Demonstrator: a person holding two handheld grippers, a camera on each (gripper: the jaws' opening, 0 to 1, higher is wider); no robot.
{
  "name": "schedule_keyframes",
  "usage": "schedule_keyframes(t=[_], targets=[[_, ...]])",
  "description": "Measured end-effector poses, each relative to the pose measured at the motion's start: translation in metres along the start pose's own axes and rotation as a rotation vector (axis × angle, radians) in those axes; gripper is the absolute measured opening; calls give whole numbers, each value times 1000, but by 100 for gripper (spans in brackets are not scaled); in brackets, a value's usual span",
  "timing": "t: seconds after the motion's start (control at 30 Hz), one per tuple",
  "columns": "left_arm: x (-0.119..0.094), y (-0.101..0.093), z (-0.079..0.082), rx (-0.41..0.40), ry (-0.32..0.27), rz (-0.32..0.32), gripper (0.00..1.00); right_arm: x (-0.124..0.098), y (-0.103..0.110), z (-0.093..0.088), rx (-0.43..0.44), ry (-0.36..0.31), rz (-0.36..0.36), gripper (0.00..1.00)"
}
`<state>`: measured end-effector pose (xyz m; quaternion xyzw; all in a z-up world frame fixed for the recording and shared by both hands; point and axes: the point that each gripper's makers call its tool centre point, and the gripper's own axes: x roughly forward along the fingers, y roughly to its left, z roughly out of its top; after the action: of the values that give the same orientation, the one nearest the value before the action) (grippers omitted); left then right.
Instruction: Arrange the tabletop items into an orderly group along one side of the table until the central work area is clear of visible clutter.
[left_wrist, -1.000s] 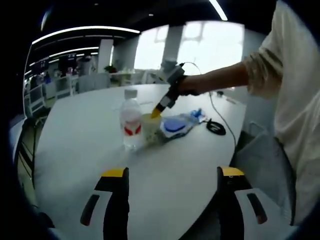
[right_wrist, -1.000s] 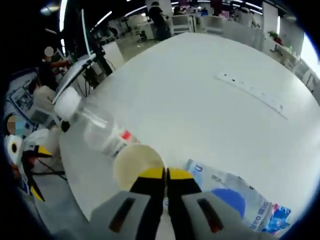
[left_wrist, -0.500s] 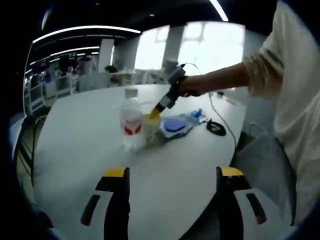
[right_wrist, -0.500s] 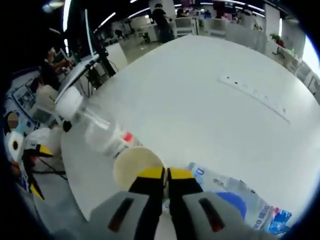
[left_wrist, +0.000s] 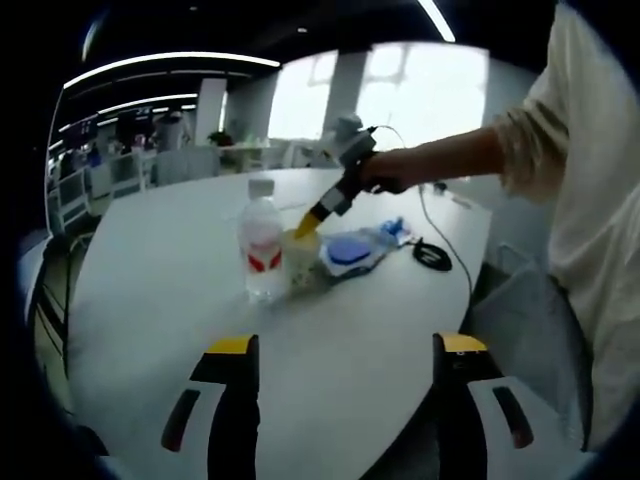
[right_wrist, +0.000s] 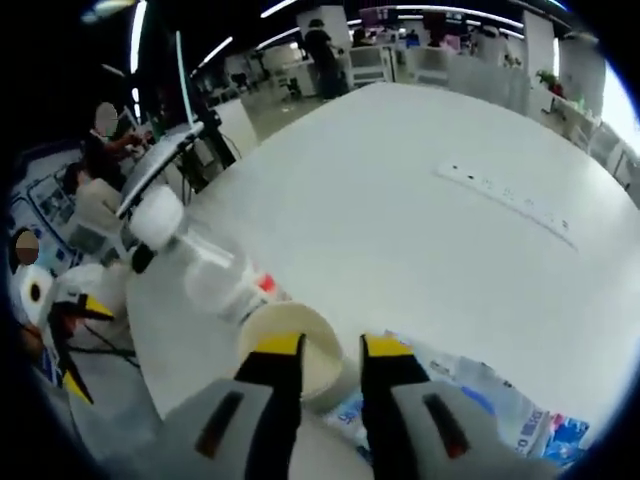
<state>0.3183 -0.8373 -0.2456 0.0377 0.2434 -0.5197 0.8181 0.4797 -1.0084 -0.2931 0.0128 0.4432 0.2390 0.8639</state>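
A clear water bottle (left_wrist: 262, 245) with a red label stands on the white table (left_wrist: 150, 290). A cream paper cup (left_wrist: 300, 257) sits right beside it, and a blue-and-white packet (left_wrist: 355, 248) lies behind the cup. My left gripper (left_wrist: 345, 345) hovers open near the table's edge, well short of the group. A person's hand holds my right gripper (left_wrist: 308, 224) just over the cup. In the right gripper view the right gripper (right_wrist: 333, 347) is open, its jaws straddling the rim of the cup (right_wrist: 290, 335), with the bottle (right_wrist: 215, 280) left of it and the packet (right_wrist: 480, 390) to the right.
A coiled black cable (left_wrist: 432, 255) lies near the table's right edge. A long white power strip (right_wrist: 505, 195) is set into the table (right_wrist: 400, 150) farther out. A person's sleeve and body fill the right side of the left gripper view. Desks and people stand beyond the table.
The right gripper's jaws, pressed together at the cup's rim before, have parted. The cup, bottle and packet stay in place. The left gripper has held still.
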Motion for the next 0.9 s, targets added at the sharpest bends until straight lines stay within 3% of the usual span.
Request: schedule_keyframes(t=[0.37, 0.4, 0.6, 0.9], targets=[[0, -2, 16, 44, -3, -6, 67, -36, -1, 25, 13, -138, -6, 34], [0, -2, 19, 51, -5, -8, 68, -42, -1, 31, 15, -173, -5, 36], [1, -6, 32, 85, -10, -8, 68, -67, 3, 37, -1, -219, 3, 44], [2, -22, 55, 135, -26, -11, 68, -121, 5, 42, 29, -340, 17, 46]])
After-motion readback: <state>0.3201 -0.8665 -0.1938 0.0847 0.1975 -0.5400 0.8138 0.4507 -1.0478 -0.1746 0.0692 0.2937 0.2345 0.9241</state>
